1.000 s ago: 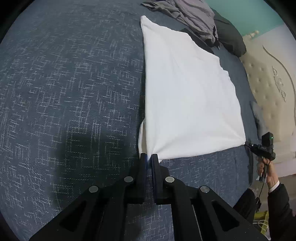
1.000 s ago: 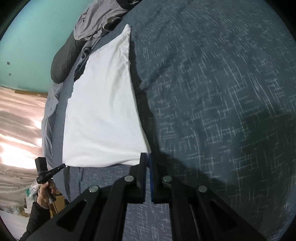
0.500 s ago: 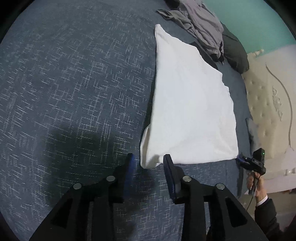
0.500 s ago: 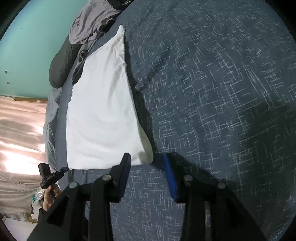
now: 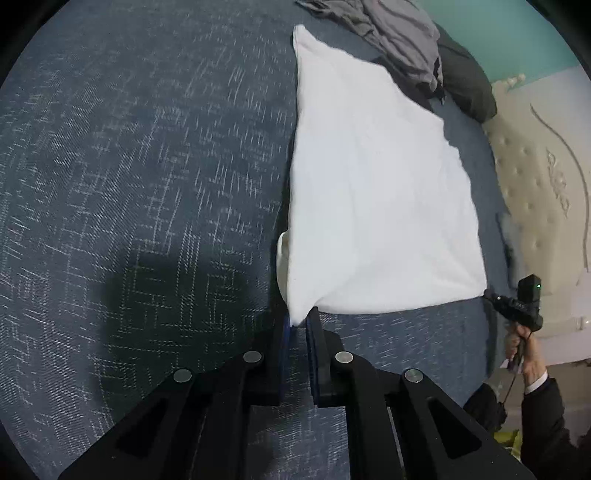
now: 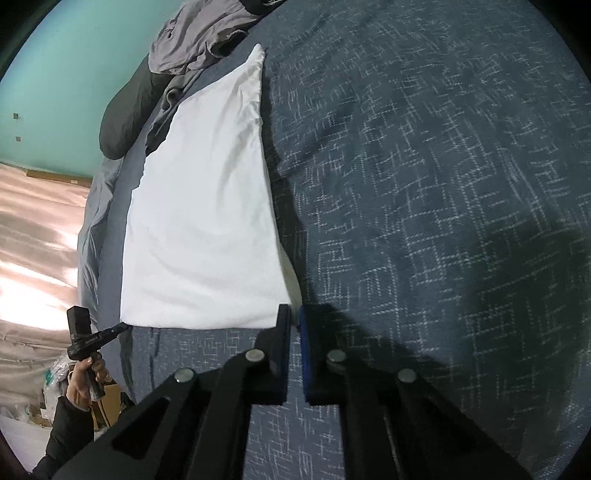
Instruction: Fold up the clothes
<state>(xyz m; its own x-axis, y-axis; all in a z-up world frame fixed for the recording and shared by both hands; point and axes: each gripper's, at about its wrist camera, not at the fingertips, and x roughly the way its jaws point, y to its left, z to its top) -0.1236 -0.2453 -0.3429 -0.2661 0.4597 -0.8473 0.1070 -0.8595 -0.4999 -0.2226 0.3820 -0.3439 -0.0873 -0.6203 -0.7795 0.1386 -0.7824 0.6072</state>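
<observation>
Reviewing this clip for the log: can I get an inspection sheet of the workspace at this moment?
Surface: blue patterned bedspread, mostly bare.
Job's things: white garment, folded flat, near corners pinched.
Clutter: grey clothes pile and dark pillow beyond it.
Grippers: left gripper closing on one near corner; right gripper shut on the other.
Cables: thin cord hanging from the right handle.
Surroundings: teal wall, tufted headboard.
</observation>
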